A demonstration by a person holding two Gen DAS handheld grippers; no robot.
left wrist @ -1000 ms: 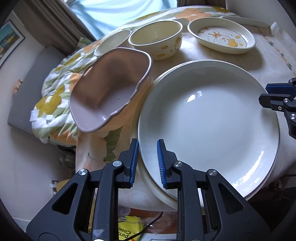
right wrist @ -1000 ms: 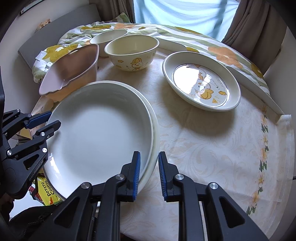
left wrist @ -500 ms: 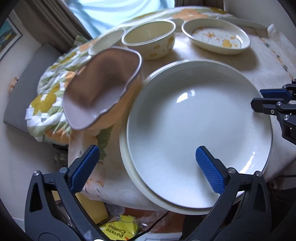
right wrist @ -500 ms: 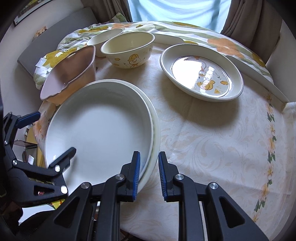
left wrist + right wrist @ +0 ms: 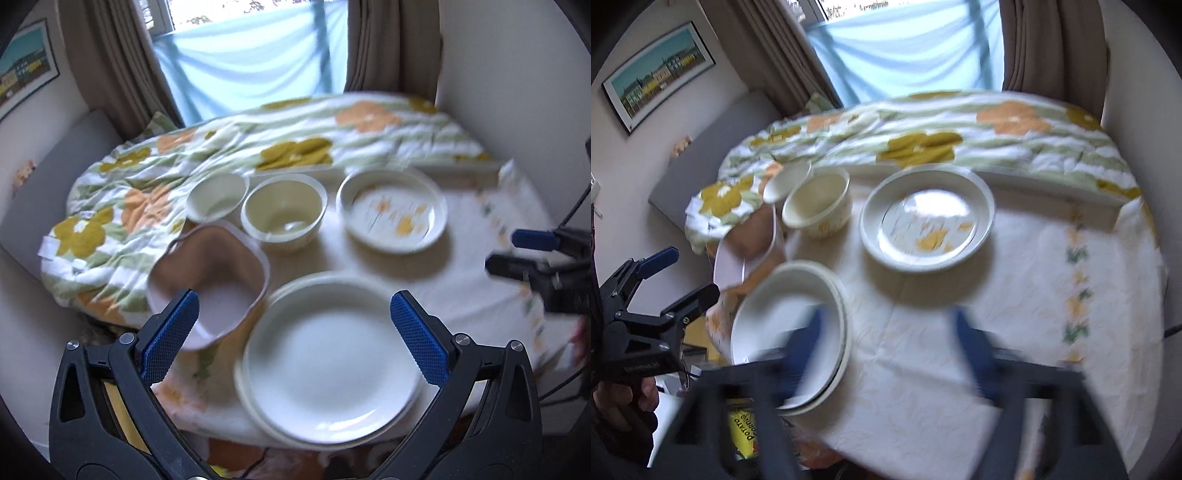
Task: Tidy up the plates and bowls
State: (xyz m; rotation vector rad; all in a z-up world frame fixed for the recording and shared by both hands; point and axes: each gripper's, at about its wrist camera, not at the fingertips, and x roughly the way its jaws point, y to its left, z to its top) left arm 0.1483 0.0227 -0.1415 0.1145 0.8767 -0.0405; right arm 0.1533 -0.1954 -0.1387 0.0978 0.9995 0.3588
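Two stacked white plates (image 5: 328,362) (image 5: 790,332) lie at the near edge of the table (image 5: 960,332). Beside them a mauve wavy-rimmed bowl (image 5: 210,280) (image 5: 750,236) sits tilted. Behind stand a cream printed bowl (image 5: 284,212) (image 5: 818,201), a small cream bowl (image 5: 218,195) (image 5: 786,177) and a deep duck-pattern plate (image 5: 393,210) (image 5: 927,218). My left gripper (image 5: 291,302) (image 5: 689,273) hangs open above the stack, holding nothing. My right gripper (image 5: 886,315) (image 5: 504,250) is blurred, its jaws opening, with nothing between them.
A flowered quilt (image 5: 258,147) lies bunched along the far side of the table, under the curtained window (image 5: 916,48). A yellow packet (image 5: 746,428) lies below the near edge. A hand (image 5: 617,402) holds the left gripper at far left.
Both grippers have opened and risen away from the stacked plates, the left first, then the right. The plates stay on the table, and more of the room shows.
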